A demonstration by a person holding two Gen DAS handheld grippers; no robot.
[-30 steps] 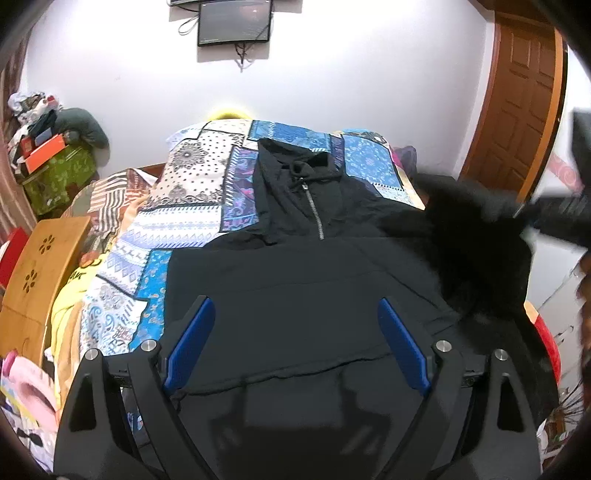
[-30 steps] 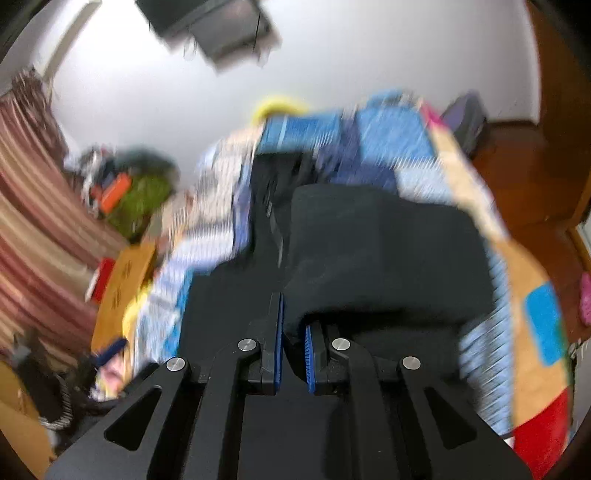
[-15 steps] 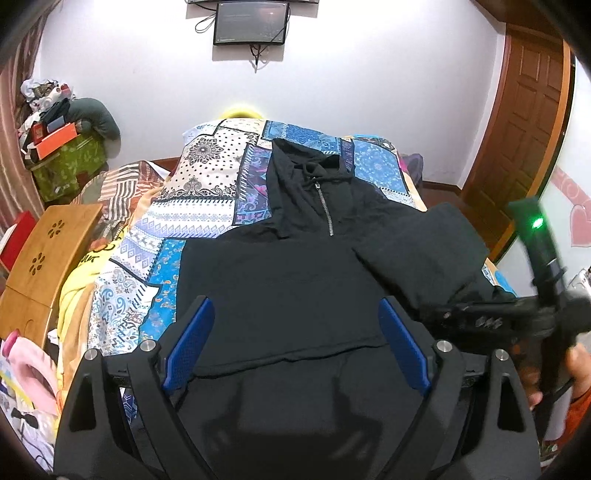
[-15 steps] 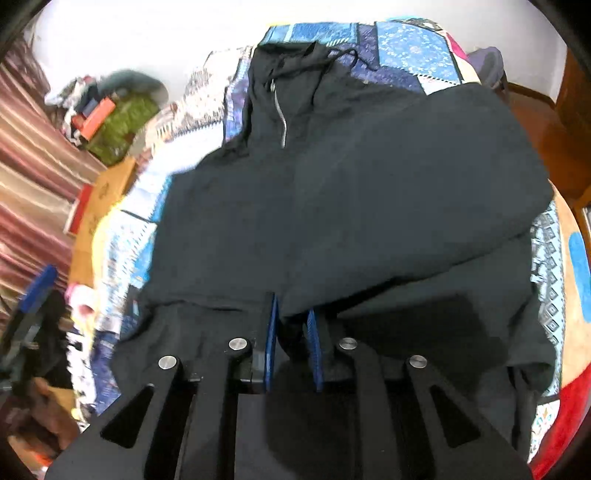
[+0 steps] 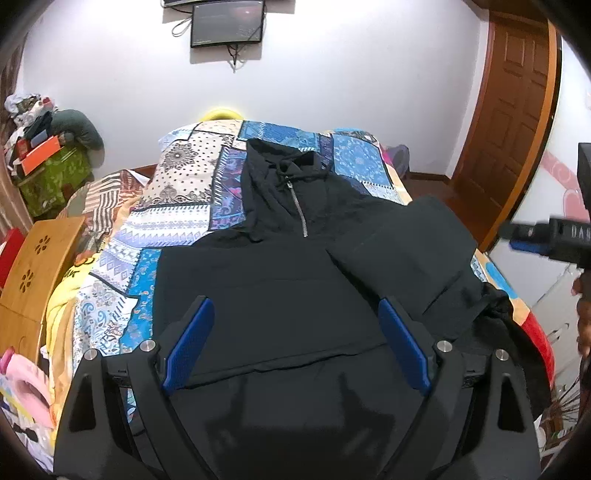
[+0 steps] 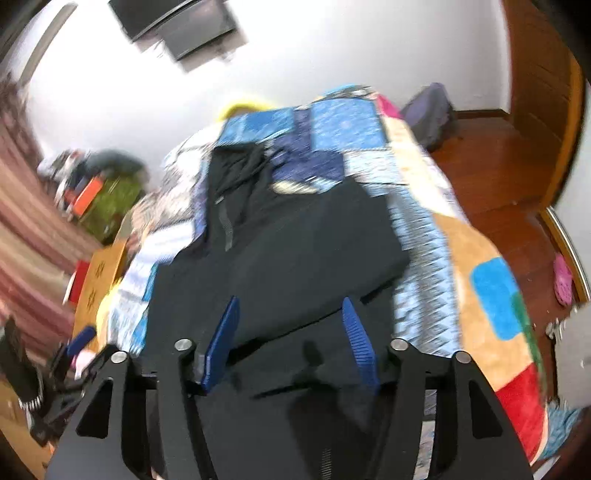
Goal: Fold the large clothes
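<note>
I have a black hoodie [image 5: 280, 280] spread front-up on the bed, over a patchwork bedspread [image 5: 192, 192] of blue, white and orange panels, its hood and short zipper pointing toward the far wall. One sleeve [image 5: 406, 251] lies folded in across the body on the right side of the garment; I see the same folded panel in the right wrist view, though that picture is blurred. My left gripper [image 5: 295, 343] hangs above the lower half of the hoodie with its blue-padded fingers [image 5: 188, 343] spread wide and nothing between them. My right gripper [image 6: 290, 339] is likewise parted, fingers apart over the hem area, gripping no fabric that I can make out. From the left wrist view the right tool shows at the right edge, off to the side of the bed. A screen [image 5: 227, 22] is mounted on the white wall, a wooden door [image 5: 513, 110] stands at right, and a low wooden table [image 5: 33, 273] sits beside the bed at left.
</note>
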